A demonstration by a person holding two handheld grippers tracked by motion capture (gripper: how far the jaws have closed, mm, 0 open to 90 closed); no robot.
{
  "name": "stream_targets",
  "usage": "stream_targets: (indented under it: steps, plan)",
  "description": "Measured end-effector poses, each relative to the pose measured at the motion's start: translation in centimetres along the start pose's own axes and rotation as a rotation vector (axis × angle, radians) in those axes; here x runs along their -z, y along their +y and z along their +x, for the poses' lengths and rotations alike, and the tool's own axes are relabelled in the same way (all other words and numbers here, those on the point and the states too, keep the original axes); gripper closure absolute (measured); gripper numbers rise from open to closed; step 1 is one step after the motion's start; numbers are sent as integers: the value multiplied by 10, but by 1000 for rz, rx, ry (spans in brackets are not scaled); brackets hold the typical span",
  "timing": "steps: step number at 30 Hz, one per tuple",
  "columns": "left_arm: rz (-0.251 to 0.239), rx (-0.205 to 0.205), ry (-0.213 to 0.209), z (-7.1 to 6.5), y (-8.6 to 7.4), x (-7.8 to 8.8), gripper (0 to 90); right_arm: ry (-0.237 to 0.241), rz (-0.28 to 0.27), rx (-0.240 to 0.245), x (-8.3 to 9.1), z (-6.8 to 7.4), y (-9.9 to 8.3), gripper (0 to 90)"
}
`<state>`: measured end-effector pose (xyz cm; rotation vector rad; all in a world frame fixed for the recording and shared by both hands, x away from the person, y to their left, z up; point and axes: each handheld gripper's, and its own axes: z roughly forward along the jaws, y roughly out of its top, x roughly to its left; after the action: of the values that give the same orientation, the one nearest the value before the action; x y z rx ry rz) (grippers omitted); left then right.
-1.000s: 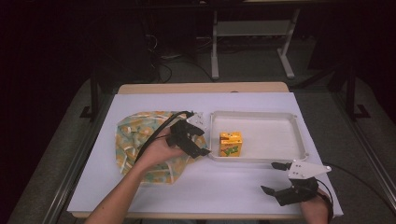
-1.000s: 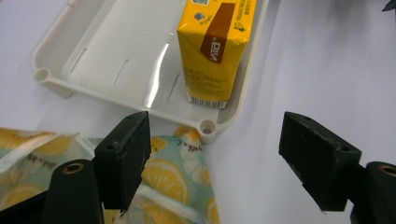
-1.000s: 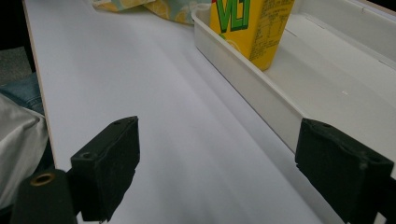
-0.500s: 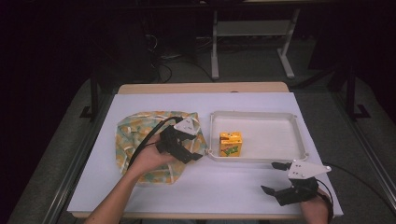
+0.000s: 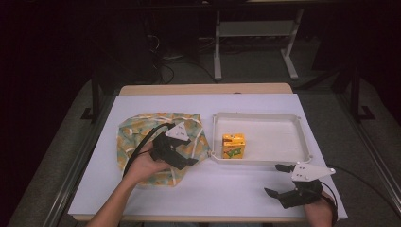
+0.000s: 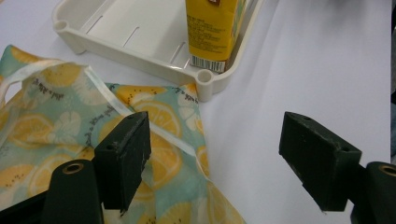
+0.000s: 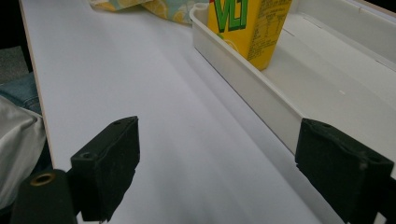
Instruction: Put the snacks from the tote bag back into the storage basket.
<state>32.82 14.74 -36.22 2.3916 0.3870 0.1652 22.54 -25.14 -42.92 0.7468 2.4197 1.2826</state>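
Change: left gripper (image 5: 188, 158) is drawn back from the tray (image 5: 302, 137) edge, toward the person, and is now held over the near right corner of the cloth bag (image 5: 137, 130), lower than a second ago.
Right gripper (image 5: 279, 182): unmoved; parked on the table (image 5: 236, 194) just in front of the tray's near rim.
Meaning: the carton (image 5: 233, 145) is judged to be left alone for now; the bag is judged to be the next thing to be gripped, probably at its hem or strap.
Left jaws: spread wide, nothing between them; one pad (image 6: 126, 154) is seen above the fabric, the other above bare table.
Right jaws: spread wide, empty, pointed along the tray's near wall.
Carton place: upright inside the tray, against its near left corner, next to the bag's edge.
Bag place: flat on the table, touching the tray's left side.
Bag material: thin soft cloth, lemon-slice print on pale green, white tape strap, wrinkled.
Tray: cream rigid plastic, shallow, rounded corners, ribbed floor.
Carton: glossy yellow card box, green lettering, barcode on the side.
Table: smooth white sheet.
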Motion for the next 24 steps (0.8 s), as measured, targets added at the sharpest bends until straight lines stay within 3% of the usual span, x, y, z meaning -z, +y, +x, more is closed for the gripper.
stream_targets:
  steps: [10, 15, 17, 24]
  plan:
    - [-14, 36, 17, -3, -19, 7, 239, -2, 1, 0, 0, 0, 0, 134]
    - [-50, 57, 13, -5, -27, 11, 240, 0, 1, -1, -1, 0, 0, 135]
    - [-37, 49, 23, -6, -30, 13, 240, 2, 1, -2, -1, 0, 0, 134]
    - [-44, 77, 34, -9, -40, 17, 239, 3, 5, -2, -2, 0, 0, 134]
